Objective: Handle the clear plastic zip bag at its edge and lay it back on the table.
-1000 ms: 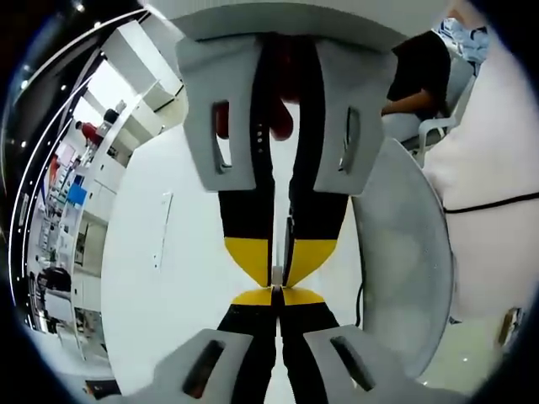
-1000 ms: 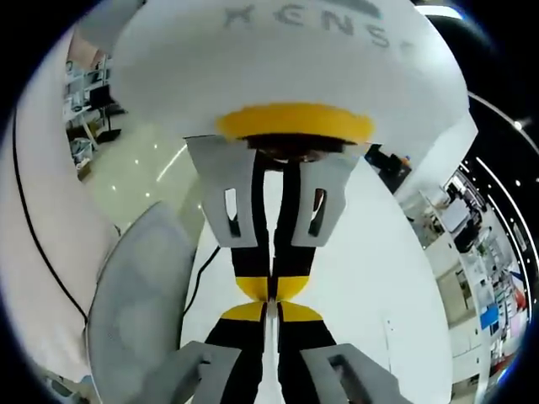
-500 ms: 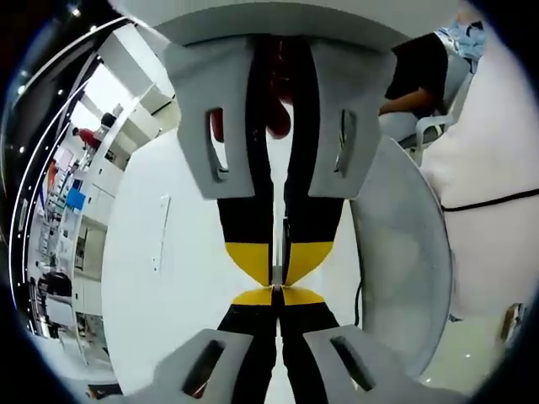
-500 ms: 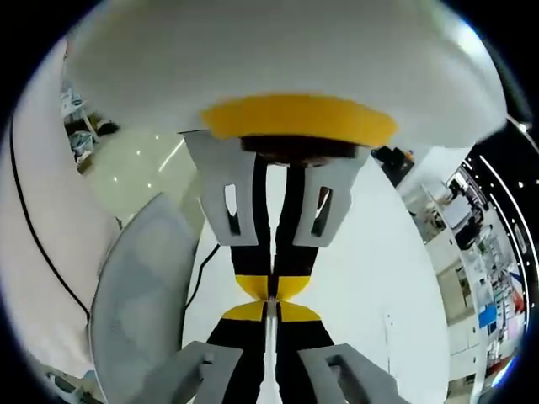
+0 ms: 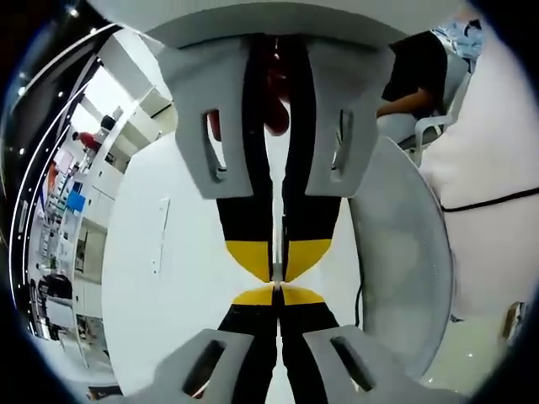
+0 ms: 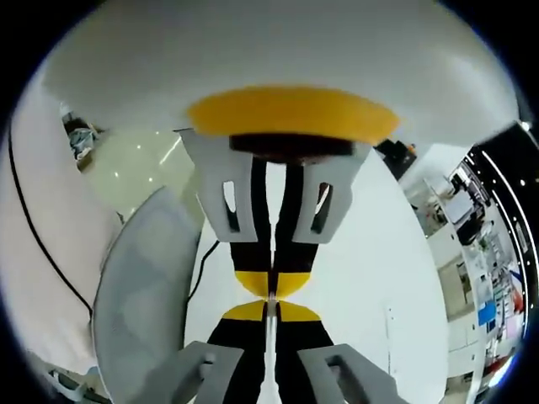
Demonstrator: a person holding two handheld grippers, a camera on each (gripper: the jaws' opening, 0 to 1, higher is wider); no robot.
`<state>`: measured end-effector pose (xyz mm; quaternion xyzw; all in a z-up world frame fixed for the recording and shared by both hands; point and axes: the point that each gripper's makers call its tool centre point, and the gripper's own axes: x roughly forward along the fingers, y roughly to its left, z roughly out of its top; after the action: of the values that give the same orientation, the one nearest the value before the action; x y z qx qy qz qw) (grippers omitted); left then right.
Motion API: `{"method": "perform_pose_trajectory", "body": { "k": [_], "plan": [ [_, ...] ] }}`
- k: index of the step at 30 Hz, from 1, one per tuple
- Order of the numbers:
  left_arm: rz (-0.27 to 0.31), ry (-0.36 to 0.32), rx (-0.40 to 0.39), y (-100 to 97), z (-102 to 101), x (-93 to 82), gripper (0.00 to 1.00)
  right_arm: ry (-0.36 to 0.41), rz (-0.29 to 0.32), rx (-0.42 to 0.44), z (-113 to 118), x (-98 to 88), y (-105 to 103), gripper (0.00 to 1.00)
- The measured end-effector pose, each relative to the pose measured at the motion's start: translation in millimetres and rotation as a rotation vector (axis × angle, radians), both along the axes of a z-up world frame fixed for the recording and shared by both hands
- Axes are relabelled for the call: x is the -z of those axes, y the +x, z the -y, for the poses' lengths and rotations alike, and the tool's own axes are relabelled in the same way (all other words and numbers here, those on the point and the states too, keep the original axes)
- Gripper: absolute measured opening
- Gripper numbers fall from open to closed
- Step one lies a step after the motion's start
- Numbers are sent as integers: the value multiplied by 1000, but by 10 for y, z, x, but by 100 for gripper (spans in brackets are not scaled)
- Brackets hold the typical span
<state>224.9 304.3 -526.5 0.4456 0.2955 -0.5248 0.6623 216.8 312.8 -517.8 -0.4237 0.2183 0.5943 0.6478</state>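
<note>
White table lies open beneath both grippers. Left gripper and right gripper meet tip to tip, jaws closed; pinched bag edge indiscernible.

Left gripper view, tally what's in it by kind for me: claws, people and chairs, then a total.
Claws: 2, the left claw and the right claw, tip to tip
People: 1, a seated person
Chairs: 1, a white chair
Total: 4
</note>
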Motion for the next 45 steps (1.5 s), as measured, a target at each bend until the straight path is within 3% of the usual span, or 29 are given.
{"method": "perform_pose_trajectory", "body": {
  "k": [10, 31, 45],
  "plan": [
    [-7, -5, 3, 8, 27, 5, 0, -14, -6, 10, 45, 14, 9, 0],
    [-13, 36, -23, 14, -160, 83, 0, -114, 26, 25, 322, 114, 82, 0],
    [-14, 32, -29, 22, -189, 96, 0, -126, 16, 55, 503, 109, 97, 0]
  ]
}}
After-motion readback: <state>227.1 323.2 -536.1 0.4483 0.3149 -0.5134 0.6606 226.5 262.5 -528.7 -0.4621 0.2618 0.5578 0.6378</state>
